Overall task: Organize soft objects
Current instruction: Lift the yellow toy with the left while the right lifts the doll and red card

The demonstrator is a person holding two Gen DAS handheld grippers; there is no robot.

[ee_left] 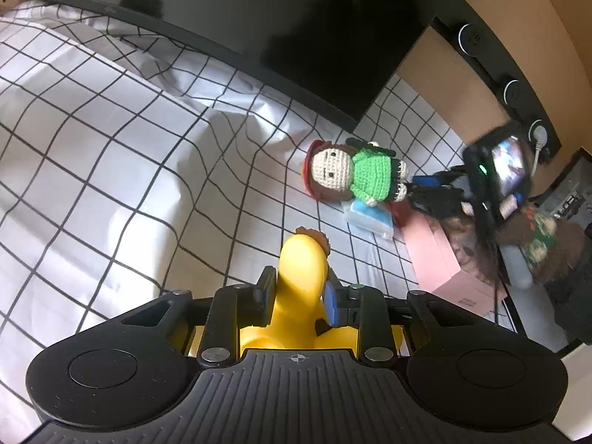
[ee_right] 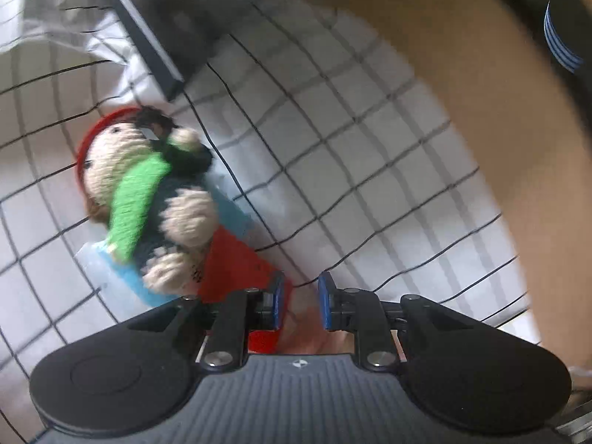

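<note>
While the left gripper (ee_left: pixel 300 288) is clamping its fingers on a yellow soft toy (ee_left: pixel 301 270) at the lower middle of the left wrist view, the right gripper (ee_right: pixel 300 301) is hovering with its fingers a little apart and nothing between them, at the lower middle of its own blurred view. A crocheted doll (ee_left: pixel 355 174) in a green top is lying right of centre in the left view, on the checked sheet (ee_left: pixel 111 155), resting partly on a pale blue packet (ee_left: pixel 370 218) beside a pink box (ee_left: pixel 440 259). Judging by this, one toy is being carried and the doll is still waiting to be gathered. Next, the right gripper would likely need to open wider, settle over the doll's body and close gently on it.
</note>
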